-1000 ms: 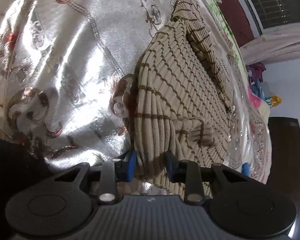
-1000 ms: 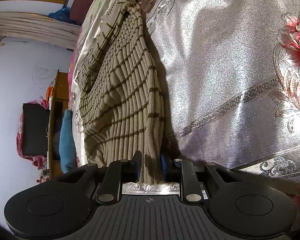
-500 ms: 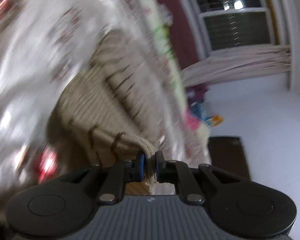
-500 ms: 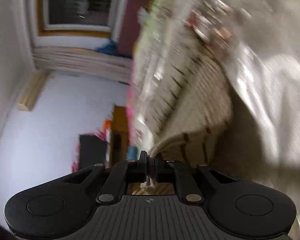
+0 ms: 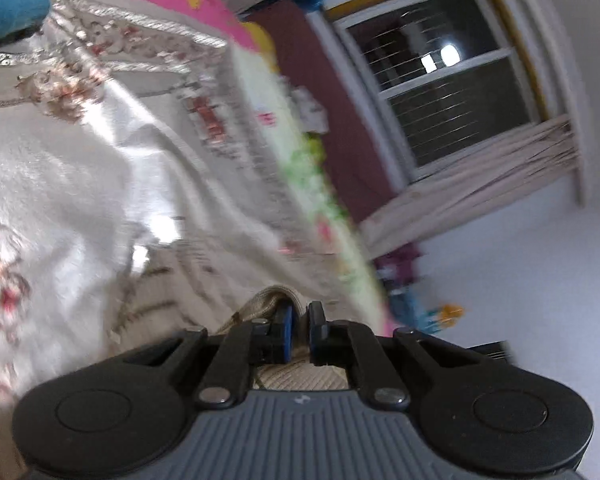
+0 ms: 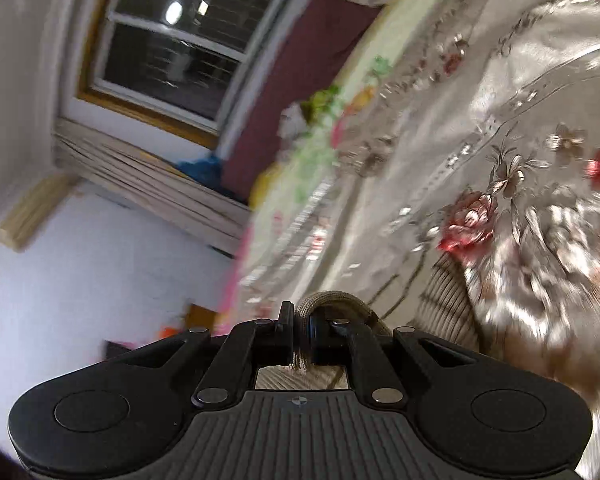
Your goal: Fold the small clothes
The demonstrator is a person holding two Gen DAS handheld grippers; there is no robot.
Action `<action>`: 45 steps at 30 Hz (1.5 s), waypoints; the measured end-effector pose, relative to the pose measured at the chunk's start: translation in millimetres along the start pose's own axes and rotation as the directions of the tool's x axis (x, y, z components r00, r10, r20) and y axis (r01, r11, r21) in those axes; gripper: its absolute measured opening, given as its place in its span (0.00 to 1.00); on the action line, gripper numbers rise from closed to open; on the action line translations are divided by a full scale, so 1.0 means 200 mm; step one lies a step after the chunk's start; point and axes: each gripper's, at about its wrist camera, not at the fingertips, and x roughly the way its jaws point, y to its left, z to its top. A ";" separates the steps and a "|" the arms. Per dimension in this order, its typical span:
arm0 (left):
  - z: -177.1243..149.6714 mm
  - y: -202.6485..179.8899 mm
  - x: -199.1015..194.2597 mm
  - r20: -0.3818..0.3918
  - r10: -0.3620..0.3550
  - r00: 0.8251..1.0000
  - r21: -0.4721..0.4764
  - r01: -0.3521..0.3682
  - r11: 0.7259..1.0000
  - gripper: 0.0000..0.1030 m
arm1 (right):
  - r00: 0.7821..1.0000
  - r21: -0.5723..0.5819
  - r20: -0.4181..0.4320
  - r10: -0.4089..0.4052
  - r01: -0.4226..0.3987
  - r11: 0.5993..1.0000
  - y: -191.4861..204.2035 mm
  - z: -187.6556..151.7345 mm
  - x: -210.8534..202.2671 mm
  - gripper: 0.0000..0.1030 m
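The sweater (image 5: 274, 300) is looking like a soft, floppy ribbed knit, light but thick enough to bunch up, so it's probably going to sag and drag wherever it isn't held. Both grippers are pinching it by the edge: the left gripper (image 5: 299, 330) is pressed together on a rolled bit of the knit, and the right gripper (image 6: 300, 334) is squeezing a similar fold, with a loop of fabric poking up over the tips. Edge corners seem like the right place to hold, since grabbing mid-panel would just make a lump.

The rest of the sweater is hanging below and trailing onto the bed (image 5: 80, 184), which is wearing a shiny satin cover that's likely slippery, so the knit could be sliding around when laid down. Both views are blurry, so detail is rough.

There's a good stretch of open cover ahead. The bed's far edge (image 6: 320, 128) is running beside a wall with a window (image 6: 180, 48), so any fold should probably be staying well inside that edge.
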 end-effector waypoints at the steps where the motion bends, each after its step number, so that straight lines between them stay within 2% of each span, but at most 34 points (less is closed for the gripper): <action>1: 0.00 0.03 0.05 -0.007 0.038 0.999 0.013 -0.038 0.999 0.12 | 0.999 0.003 -0.028 -0.032 0.032 0.999 -0.02 0.00 0.09 0.09; 4: -0.02 0.15 0.18 -0.074 0.106 0.992 -0.010 -0.107 0.994 0.12 | 0.989 -0.027 -0.052 -0.139 0.138 0.990 -0.08 -0.05 0.22 0.12; 6: -0.04 0.19 0.18 -0.080 0.141 0.987 -0.019 -0.143 0.990 0.12 | 0.985 -0.018 -0.070 -0.159 0.158 0.987 -0.12 -0.07 0.25 0.12; 8: -0.04 0.22 0.17 -0.072 0.135 0.988 -0.051 -0.139 0.989 0.15 | 0.985 0.009 -0.073 -0.155 0.156 0.988 -0.15 -0.07 0.24 0.19; 12: -0.02 0.23 0.08 -0.004 0.130 0.992 -0.099 -0.130 0.987 0.24 | 0.993 0.038 0.012 -0.118 0.117 0.992 -0.14 0.00 0.12 0.51; 13: -0.01 0.23 0.04 0.017 0.134 0.991 -0.107 -0.132 0.985 0.25 | 0.993 0.028 0.036 -0.114 0.113 0.993 -0.13 0.01 0.09 0.55; 15: 0.00 0.22 0.00 0.034 0.128 0.991 -0.104 -0.123 0.987 0.28 | 0.991 -0.027 0.064 -0.121 0.123 0.992 -0.09 0.03 0.02 0.56; 17: -0.03 0.20 -0.05 0.019 0.127 0.992 -0.069 -0.125 0.990 0.29 | 0.985 -0.120 0.036 -0.169 0.172 0.978 -0.05 -0.02 -0.01 0.60; 19: -0.08 0.20 -0.07 -0.020 0.127 0.992 -0.025 -0.128 0.991 0.31 | 0.977 -0.188 -0.019 -0.214 0.207 0.960 -0.05 -0.07 0.00 0.61; 23: -0.21 0.21 -0.12 -0.104 0.165 0.981 0.053 -0.160 0.986 0.33 | 0.948 -0.255 -0.117 -0.296 0.259 0.931 -0.10 -0.20 0.02 0.62; 24: -0.23 0.21 -0.12 -0.125 0.169 0.978 0.068 -0.161 0.985 0.37 | 0.944 -0.254 -0.145 -0.297 0.255 0.933 -0.12 -0.24 0.02 0.62; 28: -0.28 0.22 -0.10 -0.157 0.206 0.966 0.128 -0.187 0.974 0.40 | 0.934 -0.265 -0.202 -0.296 0.239 0.934 -0.15 -0.29 0.03 0.65; 31: -0.28 0.21 -0.13 -0.167 0.185 0.968 0.126 -0.166 0.978 0.40 | 0.931 -0.264 -0.229 -0.285 0.223 0.939 -0.15 -0.29 0.01 0.65; 33: -0.29 0.20 -0.18 -0.156 0.205 0.966 0.170 -0.178 0.969 0.47 | 0.929 -0.278 -0.239 -0.283 0.214 0.937 -0.15 -0.30 -0.04 0.66; 35: -0.31 0.21 -0.19 -0.155 0.235 0.960 0.210 -0.201 0.957 0.53 | 0.929 -0.272 -0.256 -0.268 0.197 0.942 -0.18 -0.33 -0.08 0.72; 37: -0.33 0.26 -0.14 -0.189 0.251 0.949 0.201 -0.213 0.956 0.55 | 0.932 -0.259 -0.257 -0.257 0.190 0.947 -0.20 -0.34 -0.09 0.73; 39: -0.35 0.28 -0.09 -0.220 0.232 0.948 0.187 -0.192 0.963 0.56 | 0.934 -0.234 -0.259 -0.247 0.187 0.954 -0.21 -0.35 -0.06 0.77; 42: -0.36 0.27 -0.03 -0.236 0.220 0.946 0.181 -0.180 0.967 0.54 | 0.939 -0.194 -0.268 -0.215 0.166 0.967 -0.20 -0.35 0.00 0.76; 43: -0.36 0.25 -0.02 -0.243 0.233 0.942 0.190 -0.189 0.963 0.53 | 0.937 -0.197 -0.280 -0.208 0.156 0.968 -0.19 -0.36 0.01 0.70; 44: -0.36 0.24 -0.02 -0.255 0.246 0.935 0.211 -0.195 0.958 0.46 | 0.933 -0.196 -0.301 -0.199 0.144 0.970 -0.18 -0.37 0.02 0.65; 45: -0.37 0.23 -0.01 -0.271 0.261 0.927 0.231 -0.200 0.952 0.33 | 0.929 -0.198 -0.314 -0.198 0.140 0.970 -0.17 -0.39 0.02 0.53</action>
